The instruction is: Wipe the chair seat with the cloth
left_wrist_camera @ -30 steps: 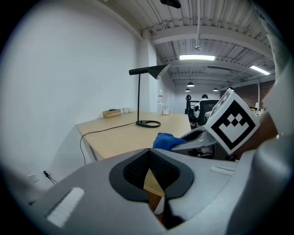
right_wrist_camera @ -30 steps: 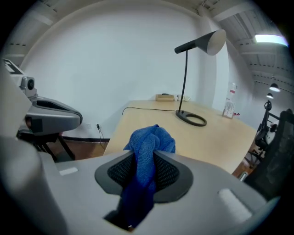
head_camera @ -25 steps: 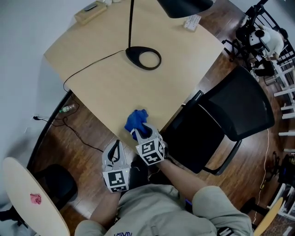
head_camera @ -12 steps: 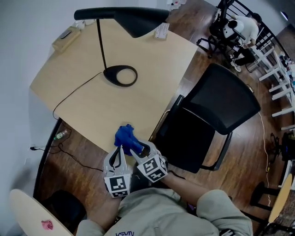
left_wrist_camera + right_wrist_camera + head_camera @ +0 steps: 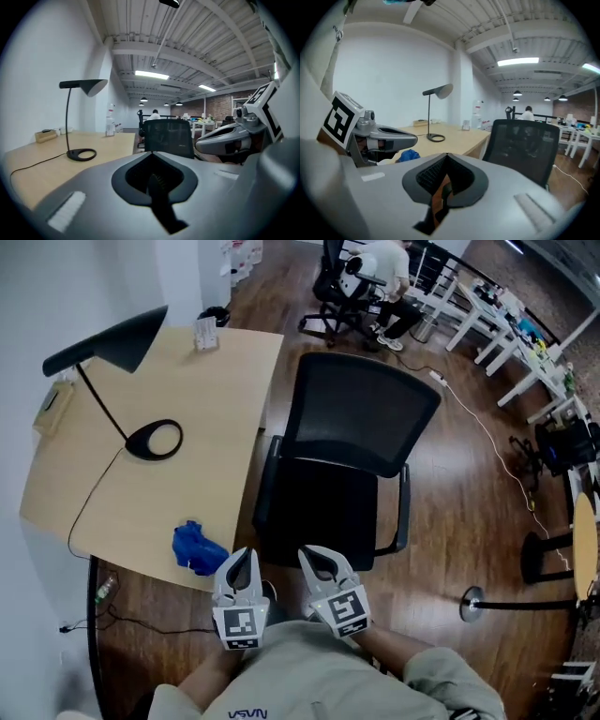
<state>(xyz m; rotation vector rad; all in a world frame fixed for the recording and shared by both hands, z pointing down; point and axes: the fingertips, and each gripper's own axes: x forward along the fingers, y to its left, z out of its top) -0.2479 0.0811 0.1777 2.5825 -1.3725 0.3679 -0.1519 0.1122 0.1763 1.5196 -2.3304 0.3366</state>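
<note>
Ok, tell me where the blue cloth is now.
In the head view the blue cloth lies at lower left on the near corner of the desk, left of the chair.

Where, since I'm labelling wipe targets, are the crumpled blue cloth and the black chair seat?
Crumpled blue cloth (image 5: 195,547): head view, its middle.
Black chair seat (image 5: 319,515): head view, cushion centre.
</note>
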